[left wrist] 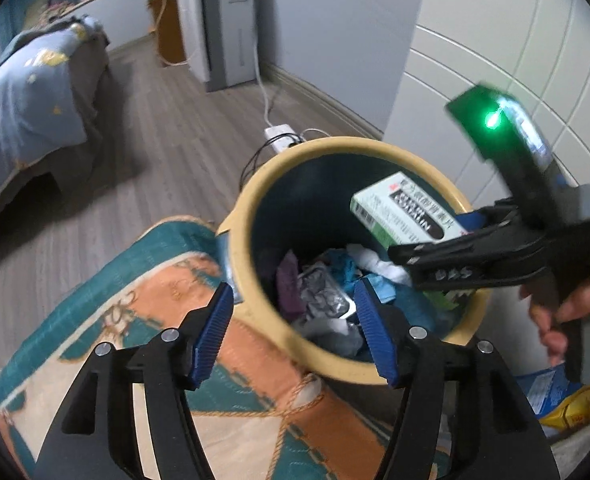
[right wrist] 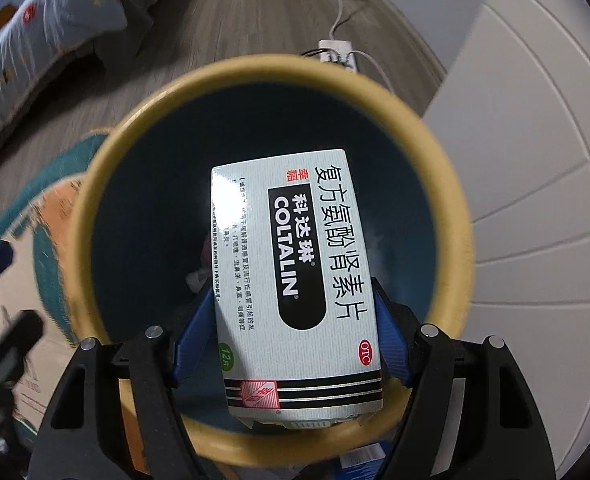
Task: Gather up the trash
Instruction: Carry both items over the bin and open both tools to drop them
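Green-white medicine box (right wrist: 295,280), clamped in my right tongs (right wrist: 291,340), hangs over the half-filled yellow-rimmed bin (right wrist: 255,70) at frame centre, undropped; my left tongs (left wrist: 291,332) gape empty; wrappers (left wrist: 555,396) lower right remain.

Patterned rug (left wrist: 143,280), bed (left wrist: 27,108) (blue cover), power strip (left wrist: 281,138), white cabinet (left wrist: 219,20)

Left wrist view angled down beside bin (left wrist: 375,152), right wrist view close above it, both sharing its mouth

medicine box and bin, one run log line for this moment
left claw: open, empty | right claw: shut on medicine box | box over bin | bin: holds trash
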Motion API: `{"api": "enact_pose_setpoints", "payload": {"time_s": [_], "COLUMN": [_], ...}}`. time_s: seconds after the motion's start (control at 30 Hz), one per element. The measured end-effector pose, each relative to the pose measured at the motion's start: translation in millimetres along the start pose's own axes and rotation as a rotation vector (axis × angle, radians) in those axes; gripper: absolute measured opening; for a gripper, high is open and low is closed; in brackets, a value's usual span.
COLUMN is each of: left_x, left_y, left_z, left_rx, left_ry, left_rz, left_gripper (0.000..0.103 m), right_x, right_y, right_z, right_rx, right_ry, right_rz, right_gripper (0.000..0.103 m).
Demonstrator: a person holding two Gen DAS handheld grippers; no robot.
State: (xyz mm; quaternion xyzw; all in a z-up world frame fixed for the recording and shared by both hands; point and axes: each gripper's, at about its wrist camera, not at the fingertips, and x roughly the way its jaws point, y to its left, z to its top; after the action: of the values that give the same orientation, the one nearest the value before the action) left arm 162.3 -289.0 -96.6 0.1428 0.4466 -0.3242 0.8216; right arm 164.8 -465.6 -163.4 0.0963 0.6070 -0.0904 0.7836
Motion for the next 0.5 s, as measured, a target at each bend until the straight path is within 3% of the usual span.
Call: {"api": "enact_pose_setpoints", "payload": {"time_s": [0.13, 0.17, 0.23, 0.5], "left_x": [1.0, 1.2, 1.5, -0.7], "left_y": [8.9, 8.4, 8.6, 8.1], "left_z": [-6.3, -8.1, -10.0, -12.8], "left_rx": [-0.028, -0.027, -0.022, -0.045], "left_ry": [0.006, 0.008, 0.01, -0.001], "left_rz": [0.0, 0.002, 0.003, -0.01], "left_gripper": [0.067, 0.067, 0.067, 0.076], "right_x": [3.6, 1.7, -4.4, 0.6], "right_y": [12.6, 13.7, 12.3, -4.7], "right_z": [5.9, 7.2, 8.3, -1.9], "right_rx": [-0.038, -0.04, -0.028, 0.034], "right_ry": [-0.043, -0.065, -0.115, -0.089], "right_rz": [-0.021, -0.024, -0.055, -0.046], "right_gripper": [0.075, 0.086, 0.091, 0.091]}}
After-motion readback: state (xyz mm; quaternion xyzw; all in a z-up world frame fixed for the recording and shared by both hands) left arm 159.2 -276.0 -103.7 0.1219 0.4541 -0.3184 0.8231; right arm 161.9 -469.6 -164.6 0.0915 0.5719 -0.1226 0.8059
